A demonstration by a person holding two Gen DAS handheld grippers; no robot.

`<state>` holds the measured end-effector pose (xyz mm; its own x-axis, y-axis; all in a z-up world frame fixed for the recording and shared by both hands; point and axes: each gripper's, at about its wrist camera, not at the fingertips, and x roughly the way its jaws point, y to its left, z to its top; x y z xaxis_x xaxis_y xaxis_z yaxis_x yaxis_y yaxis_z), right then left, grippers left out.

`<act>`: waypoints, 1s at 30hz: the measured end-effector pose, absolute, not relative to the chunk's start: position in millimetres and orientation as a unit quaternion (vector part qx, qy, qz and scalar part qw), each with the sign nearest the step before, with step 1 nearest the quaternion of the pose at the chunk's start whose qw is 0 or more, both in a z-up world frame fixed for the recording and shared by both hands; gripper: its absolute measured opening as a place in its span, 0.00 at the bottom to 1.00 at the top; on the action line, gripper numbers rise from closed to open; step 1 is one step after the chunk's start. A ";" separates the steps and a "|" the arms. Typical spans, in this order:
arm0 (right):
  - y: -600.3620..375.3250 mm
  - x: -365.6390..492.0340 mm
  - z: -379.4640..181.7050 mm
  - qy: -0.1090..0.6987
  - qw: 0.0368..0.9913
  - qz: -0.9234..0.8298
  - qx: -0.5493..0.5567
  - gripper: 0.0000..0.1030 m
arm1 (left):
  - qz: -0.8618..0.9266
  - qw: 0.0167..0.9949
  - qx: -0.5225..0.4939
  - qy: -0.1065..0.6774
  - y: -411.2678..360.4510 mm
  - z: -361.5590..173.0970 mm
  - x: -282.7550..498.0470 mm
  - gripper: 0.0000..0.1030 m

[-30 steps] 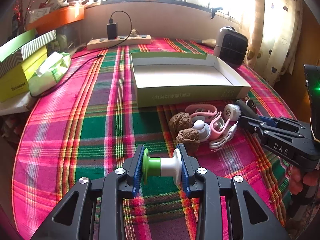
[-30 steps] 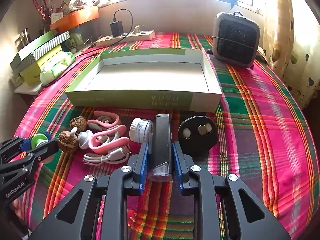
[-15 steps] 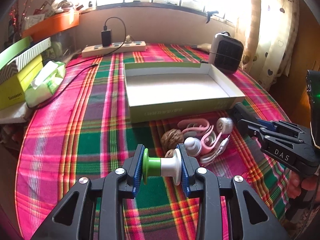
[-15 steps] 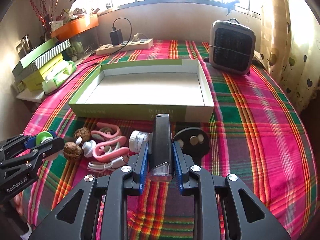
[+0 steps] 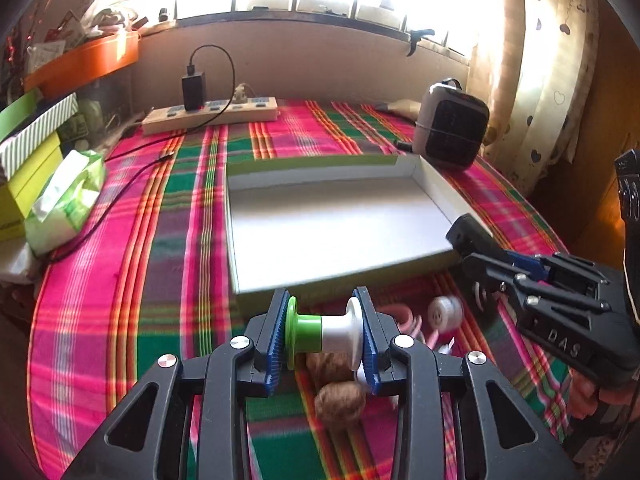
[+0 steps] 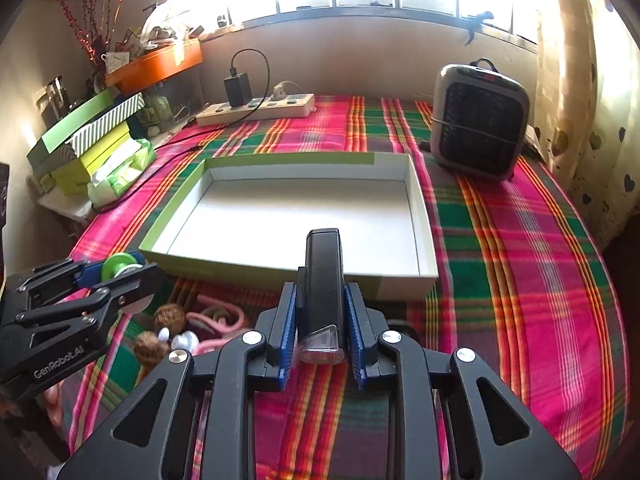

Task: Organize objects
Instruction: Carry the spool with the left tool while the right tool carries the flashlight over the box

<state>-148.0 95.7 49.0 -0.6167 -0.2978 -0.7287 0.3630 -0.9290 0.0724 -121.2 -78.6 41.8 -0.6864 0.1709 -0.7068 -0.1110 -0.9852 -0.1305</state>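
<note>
My left gripper (image 5: 324, 336) is shut on a green and white spool (image 5: 320, 334), held above the table just before the near wall of the empty green-edged box lid (image 5: 320, 220). My right gripper (image 6: 322, 320) is shut on a black bar-shaped device (image 6: 323, 280) with a clear end, raised near the lid's (image 6: 280, 220) front right corner. On the cloth below lie two walnuts (image 5: 340, 400), a pink strap (image 6: 220, 316), a small white round thing (image 5: 444, 310) and a white cable, partly hidden by the fingers.
A grey heater (image 6: 480, 120) stands at the back right. A power strip with a charger (image 6: 256, 110) lies at the back. A tissue pack (image 5: 64, 200) and stacked boxes (image 6: 84, 136) sit at the left. The table carries a plaid cloth (image 6: 520, 260).
Both grippers have risen and moved forward toward the box lid with their objects. The loose items on the cloth now lie lower in both views, under the grippers.
</note>
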 end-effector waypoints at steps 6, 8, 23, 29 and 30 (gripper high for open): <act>85.8 -165.3 52.0 0.044 0.196 -0.895 0.398 0.24 | 0.917 0.077 -0.390 -0.041 -80.1 43.8 -146.8 0.29; 82.4 -170.8 52.9 0.047 0.197 -0.895 0.397 0.24 | 0.915 0.078 -0.394 -0.042 -80.7 43.1 -155.2 0.29; 64.5 -223.3 42.2 0.047 0.201 -0.883 0.422 0.24 | 0.910 0.073 -0.407 -0.027 -80.8 35.8 -215.8 0.29; 62.3 -243.4 34.0 0.044 0.194 -0.878 0.436 0.24 | 0.903 0.070 -0.422 -0.027 -82.3 26.5 -237.5 0.29; 61.3 -246.3 32.2 0.045 0.193 -0.877 0.438 0.24 | 0.903 0.069 -0.424 -0.025 -82.2 24.8 -240.2 0.29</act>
<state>-246.3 61.3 32.2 -0.5425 -0.2985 -0.7852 0.3772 -0.9218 0.0898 -240.2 -82.2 24.8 -0.6304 0.1455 -0.7625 -0.1037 -0.9893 -0.1030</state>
